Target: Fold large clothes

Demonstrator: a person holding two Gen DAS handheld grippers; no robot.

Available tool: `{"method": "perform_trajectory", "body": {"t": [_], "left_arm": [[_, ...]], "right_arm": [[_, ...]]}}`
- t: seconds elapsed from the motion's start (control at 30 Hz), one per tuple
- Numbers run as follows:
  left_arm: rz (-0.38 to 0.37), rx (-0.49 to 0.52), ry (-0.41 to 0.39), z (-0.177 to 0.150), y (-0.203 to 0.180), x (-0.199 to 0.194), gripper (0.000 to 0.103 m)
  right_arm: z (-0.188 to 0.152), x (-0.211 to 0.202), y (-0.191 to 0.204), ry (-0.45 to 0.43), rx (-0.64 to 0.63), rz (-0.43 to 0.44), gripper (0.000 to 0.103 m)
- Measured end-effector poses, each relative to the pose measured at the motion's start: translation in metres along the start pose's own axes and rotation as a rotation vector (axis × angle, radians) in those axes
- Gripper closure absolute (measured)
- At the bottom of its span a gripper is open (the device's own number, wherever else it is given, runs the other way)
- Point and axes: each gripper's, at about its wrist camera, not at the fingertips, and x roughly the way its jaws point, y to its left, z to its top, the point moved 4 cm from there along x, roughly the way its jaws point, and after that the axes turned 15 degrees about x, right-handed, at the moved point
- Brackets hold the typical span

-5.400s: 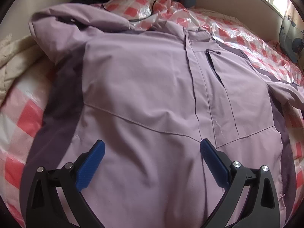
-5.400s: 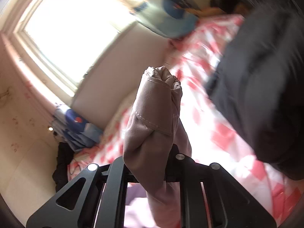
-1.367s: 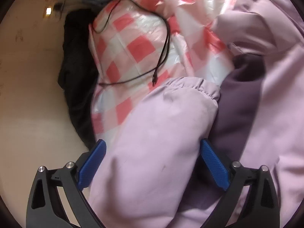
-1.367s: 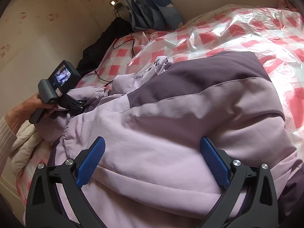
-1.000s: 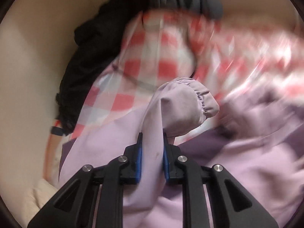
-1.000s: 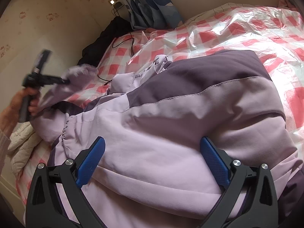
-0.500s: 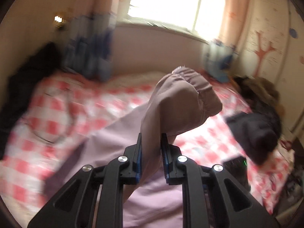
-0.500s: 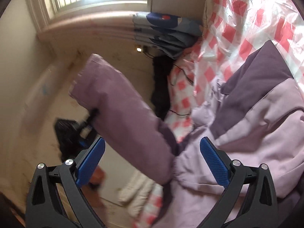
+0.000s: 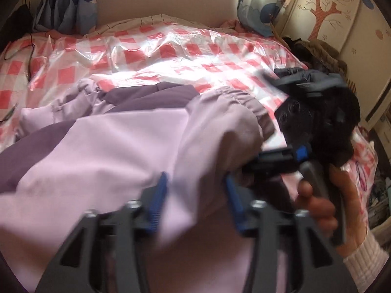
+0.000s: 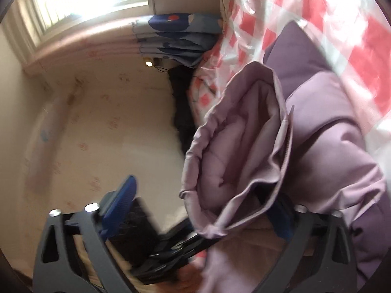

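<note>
Left gripper (image 9: 195, 200): blue-padded jaws part-open with the lilac sleeve (image 9: 220, 131) of the large lilac-and-dark-purple padded jacket (image 9: 97, 151) lying loose between them; half a second ago the same jaws were pinched tight on that sleeve and holding it up in the air against the window. Sleeve is now brought down across the jacket body, its gathered elastic cuff (image 9: 242, 99) pointing toward the far side of the bed. Jacket lies spread on the shiny red-and-white checked plastic sheet (image 9: 171, 48) covering the bed. Right gripper (image 10: 195, 210): jaws wide apart, as in the earlier frames; the cuff end of the sleeve sits in the gap between its blue pads (image 10: 122, 195), touching or just beside the right-hand pad, nothing clamped. Earlier the sleeve crossed that view farther out; now its open cuff mouth fills the centre of the view. In the left view the right gripper and the person's right hand (image 9: 322, 195) show just beside the cuff, motion-blurred. Blue patterned curtain (image 9: 63, 2) hangs behind the bed.
</note>
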Motion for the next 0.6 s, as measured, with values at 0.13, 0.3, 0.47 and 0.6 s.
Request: {"method": "perform_trajectory", "body": {"t": [0.13, 0.3, 0.47, 0.6], "left_arm": [[0.102, 0.053, 0.0, -0.031, 0.011, -0.062, 0.026], [0.294, -0.035, -0.074, -0.056, 0.074, -0.155, 0.025], [0.378, -0.247, -0.216, -0.071, 0.15, -0.217, 0.02], [0.371, -0.316, -0.201, -0.089, 0.178, -0.191, 0.02]], "right_arm": [[-0.001, 0.003, -0.01, -0.068, -0.033, -0.153, 0.08], [-0.04, 0.007, 0.092, -0.147, -0.393, -0.194, 0.083], [-0.075, -0.004, 0.172, -0.196, -0.628, -0.172, 0.084], [-0.044, -0.009, 0.119, -0.176, -0.529, -0.315, 0.083]]}}
